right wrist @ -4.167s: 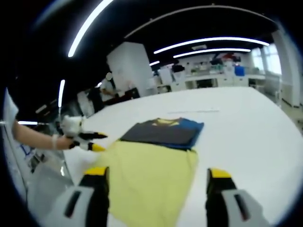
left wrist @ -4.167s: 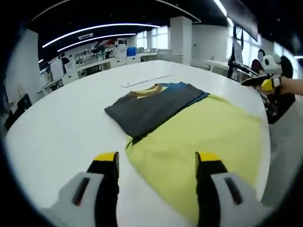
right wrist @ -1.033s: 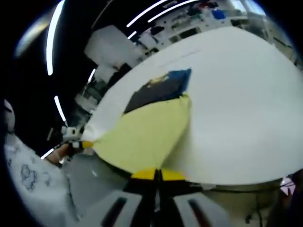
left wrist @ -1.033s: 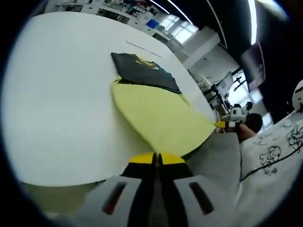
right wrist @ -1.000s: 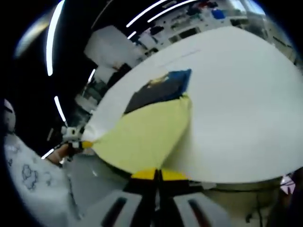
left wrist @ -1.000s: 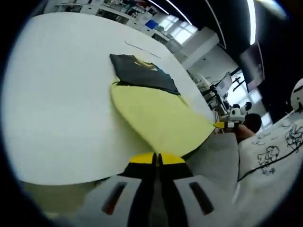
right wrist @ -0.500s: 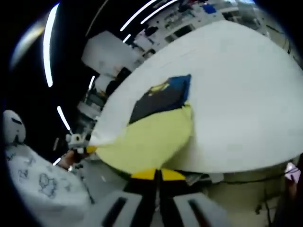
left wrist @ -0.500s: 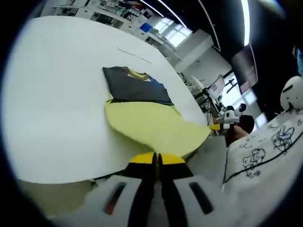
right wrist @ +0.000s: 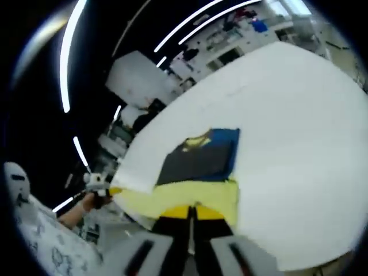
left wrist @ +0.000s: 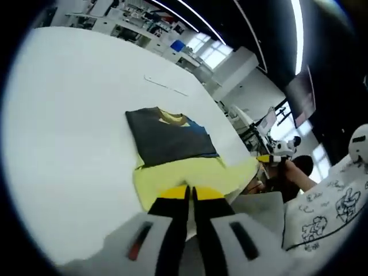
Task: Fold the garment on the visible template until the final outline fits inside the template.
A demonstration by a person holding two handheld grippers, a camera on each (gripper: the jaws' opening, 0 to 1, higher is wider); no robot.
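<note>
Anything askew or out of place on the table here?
Nothing damaged or spilled. The yellow garment overhangs the white table edge, both tools shut on its near hem, while the dark folded garment lies flat beyond it.

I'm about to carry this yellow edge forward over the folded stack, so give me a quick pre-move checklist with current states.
1. Left claw shut on the yellow garment: ok, jaws closed at the near edge.
2. Right claw shut on the same garment: ok.
3. Held edge between the two claws free of sag or twist: cannot tell.
4. Dark folded garment lying flat on the white table: ok.
5. Blue layer under the dark one undisturbed: ok.
6. Template outline on the table: cannot tell, no outline can be made out.
</note>
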